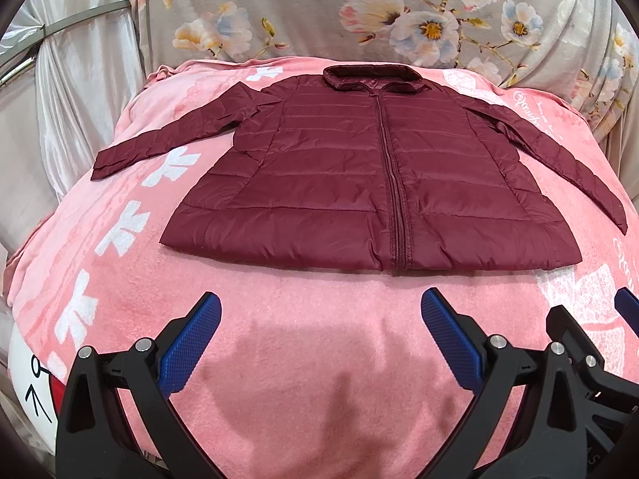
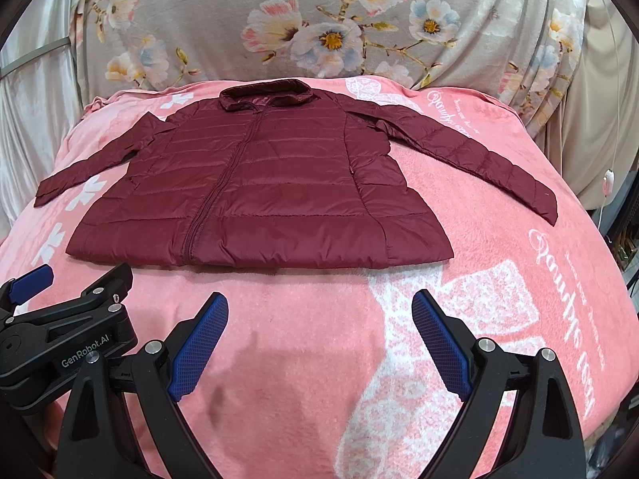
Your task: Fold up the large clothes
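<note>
A dark red quilted jacket (image 1: 359, 175) lies flat and zipped on a pink blanket (image 1: 303, 359), collar at the far side, hem toward me, both sleeves spread outward. It also shows in the right wrist view (image 2: 263, 187). My left gripper (image 1: 321, 299) is open and empty, hovering above the blanket just short of the hem. My right gripper (image 2: 319, 299) is open and empty, also short of the hem. The left gripper (image 2: 72, 283) shows at the right wrist view's left edge; the right gripper's finger (image 1: 627, 307) shows at the left wrist view's right edge.
The pink blanket (image 2: 499, 279) covers a bed. A grey floral cloth (image 1: 359, 12) hangs behind it. A white cushion with a cartoon face (image 1: 32, 379) sits at the near left. A white cable with a small switch (image 2: 608, 183) hangs at the right.
</note>
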Demonstrator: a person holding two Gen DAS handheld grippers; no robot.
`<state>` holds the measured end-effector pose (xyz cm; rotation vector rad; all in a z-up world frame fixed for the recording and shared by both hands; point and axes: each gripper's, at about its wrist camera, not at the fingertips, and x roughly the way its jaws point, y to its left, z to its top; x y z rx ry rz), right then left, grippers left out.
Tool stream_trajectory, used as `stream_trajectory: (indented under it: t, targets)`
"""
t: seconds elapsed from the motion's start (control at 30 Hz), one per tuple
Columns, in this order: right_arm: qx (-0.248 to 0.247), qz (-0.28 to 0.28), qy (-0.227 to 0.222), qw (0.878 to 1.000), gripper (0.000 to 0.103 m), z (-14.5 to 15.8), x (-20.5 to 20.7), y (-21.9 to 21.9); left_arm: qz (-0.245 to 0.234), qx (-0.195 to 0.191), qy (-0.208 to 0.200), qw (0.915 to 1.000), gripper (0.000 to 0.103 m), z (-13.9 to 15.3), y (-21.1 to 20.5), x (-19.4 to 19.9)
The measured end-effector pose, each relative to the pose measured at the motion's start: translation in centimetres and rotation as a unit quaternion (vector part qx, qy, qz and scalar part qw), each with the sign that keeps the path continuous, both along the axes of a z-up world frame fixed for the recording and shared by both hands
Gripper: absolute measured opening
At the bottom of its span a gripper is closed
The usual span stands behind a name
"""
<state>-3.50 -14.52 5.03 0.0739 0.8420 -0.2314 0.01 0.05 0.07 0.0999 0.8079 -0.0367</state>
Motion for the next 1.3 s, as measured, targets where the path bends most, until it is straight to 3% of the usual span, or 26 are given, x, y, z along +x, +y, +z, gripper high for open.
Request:
stream_trajectory:
  t: [1.3]
  targets:
    - [0.003, -0.01, -0.005, 1.0, 0.091, 0.6, -0.3, -1.4, 0.015, 0.005, 0.001, 0.9999, 0.098, 0.8, 2.6, 0.1]
